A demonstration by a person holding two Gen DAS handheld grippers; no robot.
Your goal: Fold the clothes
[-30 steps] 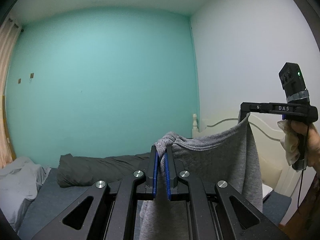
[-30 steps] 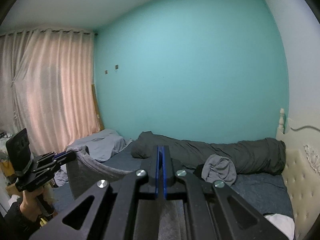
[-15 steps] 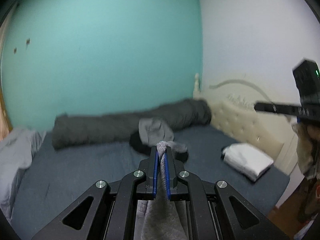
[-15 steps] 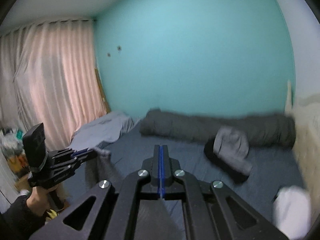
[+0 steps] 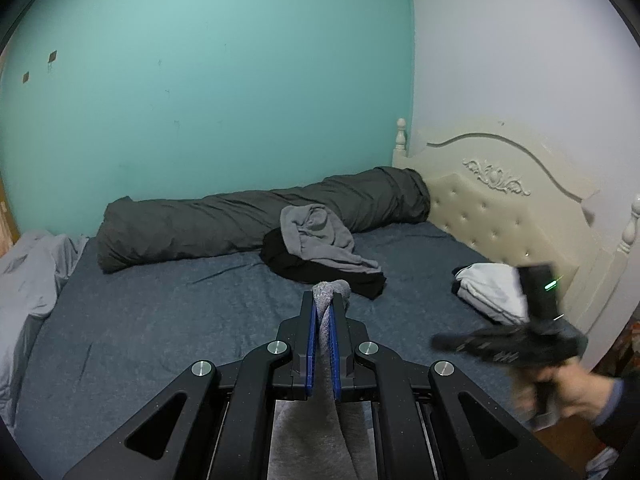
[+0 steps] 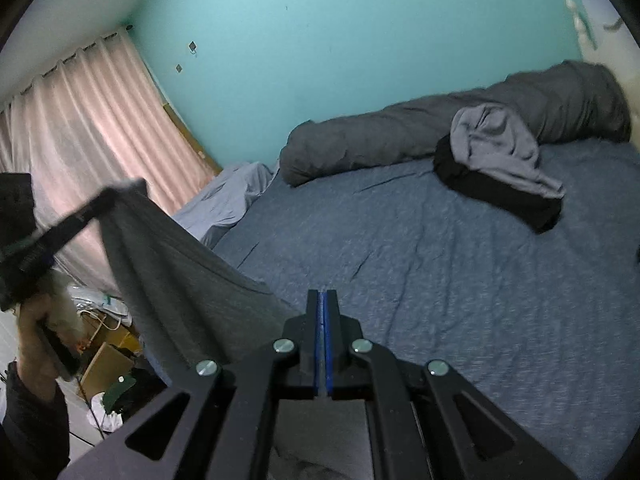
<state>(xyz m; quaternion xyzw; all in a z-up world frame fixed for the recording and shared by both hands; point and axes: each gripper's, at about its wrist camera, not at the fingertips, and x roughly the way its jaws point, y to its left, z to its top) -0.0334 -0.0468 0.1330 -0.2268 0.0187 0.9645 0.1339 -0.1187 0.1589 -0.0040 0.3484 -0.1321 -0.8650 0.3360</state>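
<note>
— Both grippers have dropped from wall height toward the bed (image 5: 168,320); what hangs where?

— Taking the bed as landmark, left to right: left gripper (image 5: 324,312) is clenched on a bunched edge of the grey garment (image 5: 330,290), over the near edge; the cloth (image 6: 168,280) stretches across to the right gripper (image 6: 322,320), whose blue pads sit pressed together, though the pinch itself can't be seen.

— And on the bed?

— Rolled duvet (image 5: 248,216) at the far side; grey-and-black heap (image 5: 320,248) before it; folded white stack (image 5: 490,286) by the headboard (image 5: 500,200).
</note>
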